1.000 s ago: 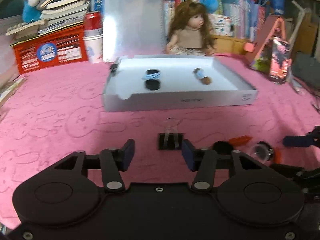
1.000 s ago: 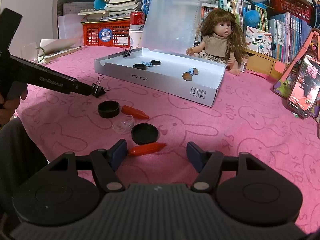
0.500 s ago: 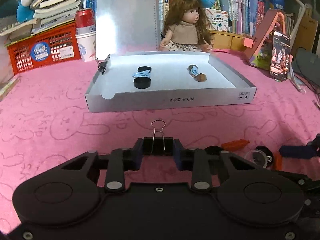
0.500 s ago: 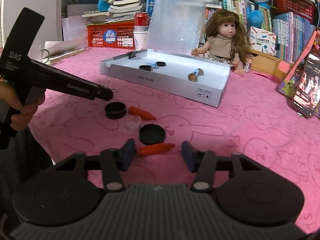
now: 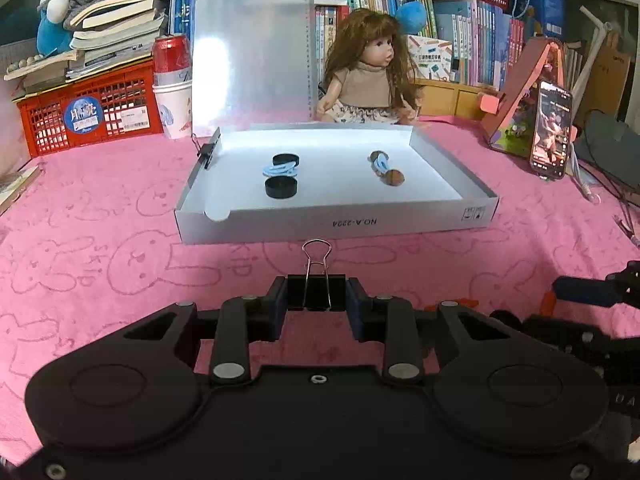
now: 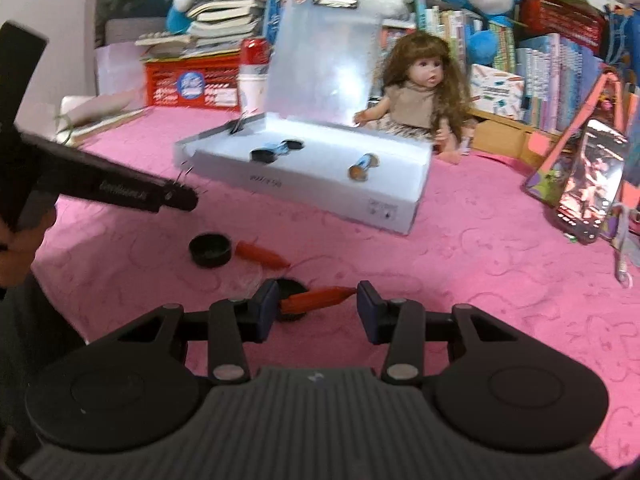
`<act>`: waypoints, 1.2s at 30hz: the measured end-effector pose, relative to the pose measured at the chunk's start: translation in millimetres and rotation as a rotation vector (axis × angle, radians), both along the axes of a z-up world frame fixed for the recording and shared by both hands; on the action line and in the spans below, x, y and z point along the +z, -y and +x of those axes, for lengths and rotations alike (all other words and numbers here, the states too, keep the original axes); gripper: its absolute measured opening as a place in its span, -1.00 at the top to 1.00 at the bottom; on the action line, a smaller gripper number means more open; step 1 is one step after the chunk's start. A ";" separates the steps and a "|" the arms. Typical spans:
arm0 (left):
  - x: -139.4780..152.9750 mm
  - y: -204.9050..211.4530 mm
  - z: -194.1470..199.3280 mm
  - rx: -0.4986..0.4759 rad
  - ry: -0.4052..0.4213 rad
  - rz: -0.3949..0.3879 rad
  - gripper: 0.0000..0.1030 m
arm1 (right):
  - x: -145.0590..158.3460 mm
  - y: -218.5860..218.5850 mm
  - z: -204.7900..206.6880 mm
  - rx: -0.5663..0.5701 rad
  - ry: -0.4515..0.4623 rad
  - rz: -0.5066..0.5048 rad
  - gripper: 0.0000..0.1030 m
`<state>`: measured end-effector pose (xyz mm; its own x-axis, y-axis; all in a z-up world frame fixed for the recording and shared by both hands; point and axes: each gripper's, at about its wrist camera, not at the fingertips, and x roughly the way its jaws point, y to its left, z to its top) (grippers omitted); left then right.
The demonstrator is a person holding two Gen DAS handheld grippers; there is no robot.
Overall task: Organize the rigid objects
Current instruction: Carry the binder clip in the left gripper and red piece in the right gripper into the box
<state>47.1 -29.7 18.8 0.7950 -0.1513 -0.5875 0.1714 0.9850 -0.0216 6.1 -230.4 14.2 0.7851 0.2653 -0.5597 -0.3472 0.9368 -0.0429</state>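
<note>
Left claw [image 5: 316, 303] is clamped on the black binder clip [image 5: 316, 297], pads pressing its two ends, wire handles pointing straight ahead and up off the pink surface [image 5: 100, 208]. Dead ahead of it sits the white box [image 5: 336, 222], long side square to the claw, near wall facing us, so the clip's way in looks like forward and over that wall (a lift first, I'd say, since the wall stands between them). Inside the box: two black caps [image 5: 281, 187], a blue loop between them, and off to the right a small brown-and-blue piece [image 5: 386, 170]. Another clip [image 5: 208, 150] bites the box's left rim.

Right claw [image 6: 316, 307] is spread wide, holding nothing, with the orange carrot-shaped piece [image 6: 318, 299] lying crosswise between its fingers, tip toward the right one, long axis running finger to finger. It rests over a black cap [image 6: 290, 290]. Further left on the surface: another cap [image 6: 211, 250] touching a second orange piece [image 6: 262, 254]. For these, the right claw is plainly the nearer one.
</note>
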 end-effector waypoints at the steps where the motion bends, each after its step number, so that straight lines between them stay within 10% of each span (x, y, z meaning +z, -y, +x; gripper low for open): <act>1: 1.7 0.3 0.0 0.000 0.002 -0.001 0.43 | 2.2 0.3 1.2 -0.010 0.002 0.003 0.08; 36: 38.5 -18.8 100.4 0.033 -0.034 -0.103 0.43 | 36.3 -2.4 122.9 -0.182 -0.076 0.214 0.07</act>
<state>147.5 -10.8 57.3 0.7803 -0.1859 -0.5971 0.1362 0.9824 -0.1279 129.0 -228.0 50.5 0.7883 0.2426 -0.5655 -0.1674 0.9689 0.1823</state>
